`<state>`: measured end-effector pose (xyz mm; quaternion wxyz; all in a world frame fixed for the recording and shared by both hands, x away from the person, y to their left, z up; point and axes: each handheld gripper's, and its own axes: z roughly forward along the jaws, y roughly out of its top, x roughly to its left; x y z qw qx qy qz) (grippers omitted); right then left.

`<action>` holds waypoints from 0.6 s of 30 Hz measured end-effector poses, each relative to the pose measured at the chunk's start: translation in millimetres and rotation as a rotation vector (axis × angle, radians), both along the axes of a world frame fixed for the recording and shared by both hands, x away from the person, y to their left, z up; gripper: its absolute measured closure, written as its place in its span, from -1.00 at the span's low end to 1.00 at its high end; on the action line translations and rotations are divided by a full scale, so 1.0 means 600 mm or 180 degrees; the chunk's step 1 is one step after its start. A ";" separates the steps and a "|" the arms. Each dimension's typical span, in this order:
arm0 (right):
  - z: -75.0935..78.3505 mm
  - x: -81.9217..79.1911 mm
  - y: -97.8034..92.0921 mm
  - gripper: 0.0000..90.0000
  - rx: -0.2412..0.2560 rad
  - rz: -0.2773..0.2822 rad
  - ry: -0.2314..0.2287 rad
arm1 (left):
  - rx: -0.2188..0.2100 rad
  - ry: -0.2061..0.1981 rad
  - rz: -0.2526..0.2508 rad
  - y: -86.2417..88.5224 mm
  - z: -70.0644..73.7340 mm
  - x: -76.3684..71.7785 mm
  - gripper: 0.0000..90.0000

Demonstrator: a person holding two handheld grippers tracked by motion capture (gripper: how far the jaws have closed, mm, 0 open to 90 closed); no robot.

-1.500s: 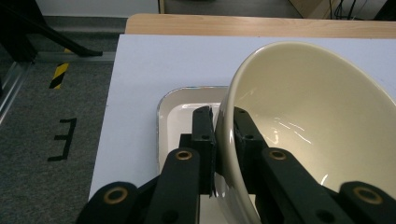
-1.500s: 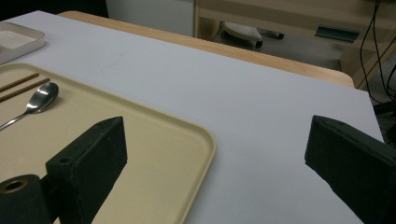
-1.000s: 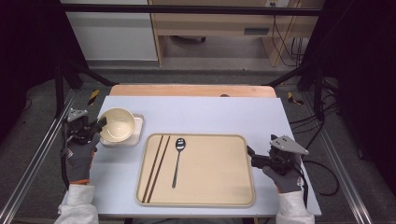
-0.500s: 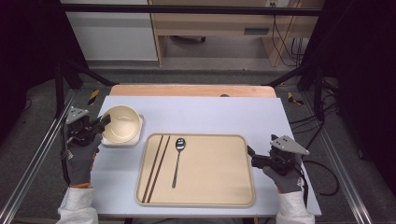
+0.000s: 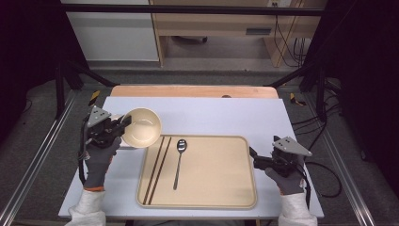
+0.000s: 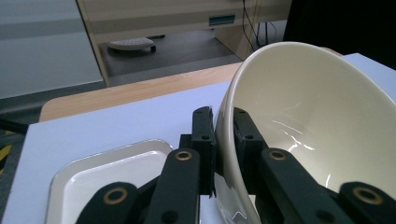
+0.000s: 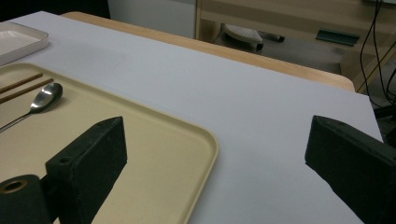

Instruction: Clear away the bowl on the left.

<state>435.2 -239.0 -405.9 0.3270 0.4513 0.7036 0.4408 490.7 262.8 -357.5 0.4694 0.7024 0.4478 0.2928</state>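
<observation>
Bowl: cream, tilting, hanging just beyond the tray's far left corner, rim being pinched by left tongs. Right tongs: spreading wide, idling at the tray's right edge.

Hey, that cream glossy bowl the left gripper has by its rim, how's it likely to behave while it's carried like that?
The cream glossy bowl looks stiff, probably ceramic or melamine. Its shiny glaze could be slippery, and the left gripper pinches just one spot on the rim, so it may pivot or slide. It is tilted in the high view, so setting it down on the beige tray may need levelling.
</observation>
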 end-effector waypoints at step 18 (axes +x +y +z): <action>0.004 -0.002 -0.004 -0.87 0.0020 -0.0022 -0.0026 | 0.0162 0.0029 -0.0391 -0.108 0.007 0.013 0.82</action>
